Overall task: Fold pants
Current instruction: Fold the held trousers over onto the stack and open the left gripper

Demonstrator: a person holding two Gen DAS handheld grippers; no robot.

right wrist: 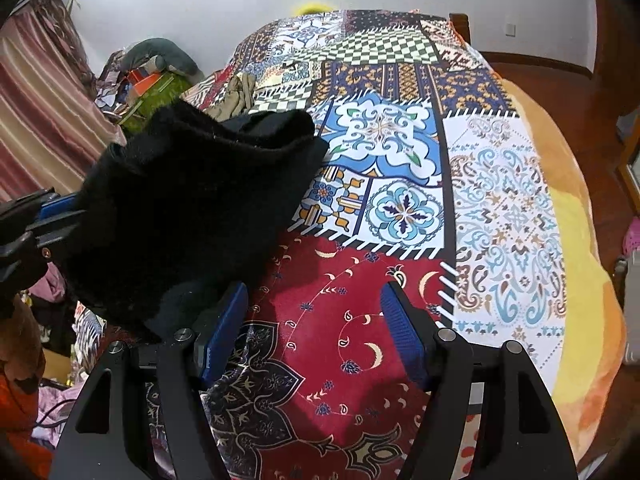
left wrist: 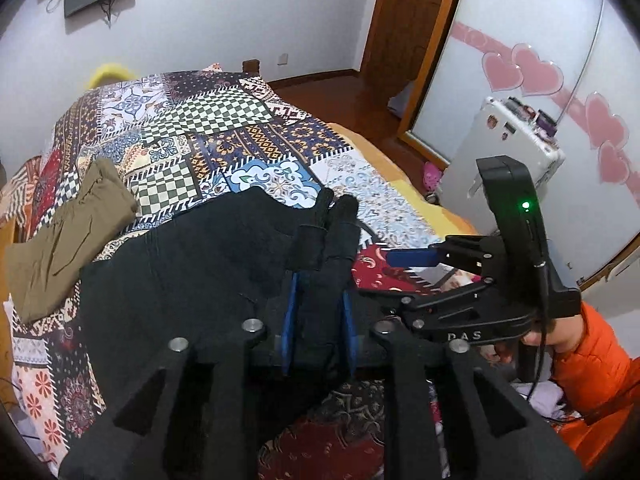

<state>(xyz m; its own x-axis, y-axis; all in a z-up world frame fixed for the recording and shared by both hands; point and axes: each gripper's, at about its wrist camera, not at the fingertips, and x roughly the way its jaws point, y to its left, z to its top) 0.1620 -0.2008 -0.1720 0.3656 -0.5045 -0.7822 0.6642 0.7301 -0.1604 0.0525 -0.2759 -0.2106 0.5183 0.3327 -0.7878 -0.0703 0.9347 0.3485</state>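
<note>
Black pants (left wrist: 192, 264) lie bunched on the patchwork bedspread (left wrist: 224, 120). One end of them is draped over my left gripper (left wrist: 326, 248) and hides its fingertips. The thick black fabric fills the narrow gap between its blue pads (left wrist: 289, 320) and lies against both. In the right wrist view the same fuzzy black pants (right wrist: 180, 200) reach from the left gripper (right wrist: 44, 216) down beside my right gripper (right wrist: 314, 292). The right gripper stands open over a red patch with nothing between its fingers. In the left wrist view the right gripper (left wrist: 376, 272) is to the right, held by a hand in an orange sleeve (left wrist: 592, 364).
Folded olive pants (left wrist: 68, 236) lie at the left of the bed. A yellow blanket (right wrist: 576, 264) shows along the bed's right edge, with wooden floor (left wrist: 352, 96) beyond. A white case (left wrist: 512, 152) and a wardrobe door with pink hearts (left wrist: 536, 72) stand to the right.
</note>
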